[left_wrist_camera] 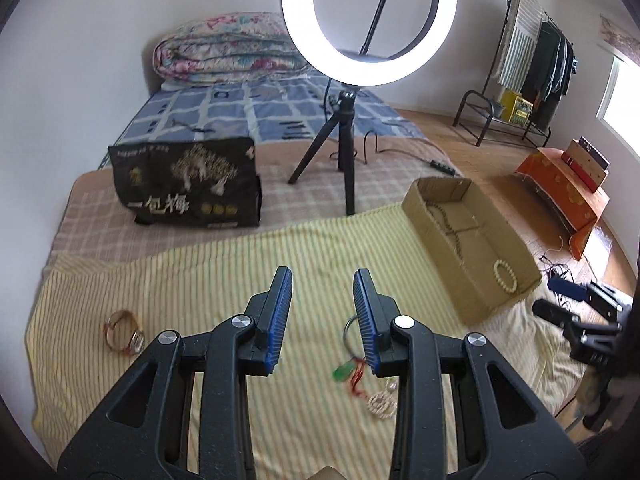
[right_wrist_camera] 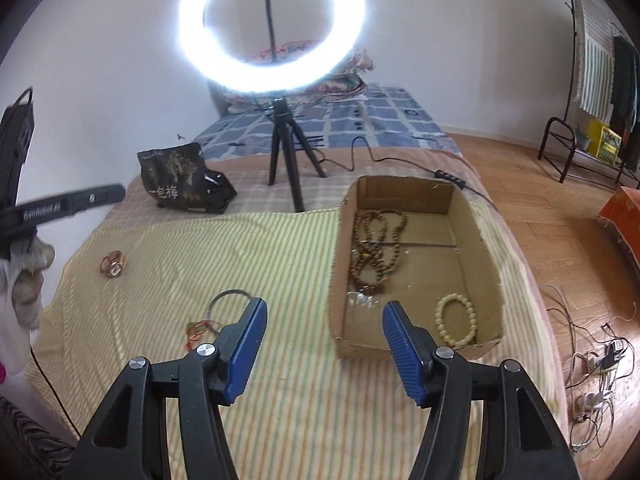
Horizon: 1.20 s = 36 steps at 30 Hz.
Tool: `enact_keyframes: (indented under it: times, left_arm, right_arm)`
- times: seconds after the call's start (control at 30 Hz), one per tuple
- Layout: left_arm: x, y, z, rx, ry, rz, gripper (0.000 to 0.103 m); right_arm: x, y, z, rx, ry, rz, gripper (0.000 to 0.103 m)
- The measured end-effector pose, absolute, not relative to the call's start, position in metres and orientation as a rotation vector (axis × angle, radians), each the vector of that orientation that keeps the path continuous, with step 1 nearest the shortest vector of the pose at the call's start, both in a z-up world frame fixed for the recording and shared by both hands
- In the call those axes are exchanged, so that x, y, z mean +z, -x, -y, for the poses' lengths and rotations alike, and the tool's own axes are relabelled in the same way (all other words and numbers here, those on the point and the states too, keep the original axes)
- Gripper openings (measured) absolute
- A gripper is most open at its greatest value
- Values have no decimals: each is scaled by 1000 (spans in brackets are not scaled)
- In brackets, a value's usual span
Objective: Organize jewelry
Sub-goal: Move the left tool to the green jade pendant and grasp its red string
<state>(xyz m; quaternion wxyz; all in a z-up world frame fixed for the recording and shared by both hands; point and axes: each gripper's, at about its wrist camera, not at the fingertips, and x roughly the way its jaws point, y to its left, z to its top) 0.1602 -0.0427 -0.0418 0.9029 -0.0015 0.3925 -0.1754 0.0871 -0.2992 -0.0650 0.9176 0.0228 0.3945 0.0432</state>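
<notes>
In the left wrist view my left gripper (left_wrist_camera: 322,276) stands open above the yellow striped cloth (left_wrist_camera: 200,300), with nothing between its blue pads. Just right of it lie a metal ring (left_wrist_camera: 351,326), a green pendant on red cord (left_wrist_camera: 343,372) and a pale beaded piece (left_wrist_camera: 382,400). A bangle with red thread (left_wrist_camera: 124,334) lies far left. My right gripper (right_wrist_camera: 324,306) is open and empty at the near left corner of the cardboard box (right_wrist_camera: 340,256). The box holds brown bead strands (right_wrist_camera: 376,248) and a cream bead bracelet (right_wrist_camera: 458,320).
A lit ring light on a tripod (right_wrist_camera: 286,152) stands behind the cloth, with a black snack bag (right_wrist_camera: 180,180) to its left. A folded quilt (left_wrist_camera: 228,52) lies at the bed's far end. Cables (right_wrist_camera: 592,364) trail on the wooden floor at right. A gloved hand (right_wrist_camera: 28,276) shows at the left edge.
</notes>
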Motion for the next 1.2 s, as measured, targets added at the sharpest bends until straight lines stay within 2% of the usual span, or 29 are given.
enact_keyframes:
  times: [0.6, 0.8, 1.2]
  left_arm:
    - [-125, -147, 52, -497, -15, -1011, 31]
    - [-139, -152, 59, -526, -14, -1059, 31]
    - [-165, -158, 77, -563, -63, -1123, 31]
  right_arm:
    - [-113, -84, 255, 208, -10, -952, 61]
    - [-122, -82, 236, 283, 35, -986, 57]
    - [-141, -88, 232, 307, 51, -1047, 57]
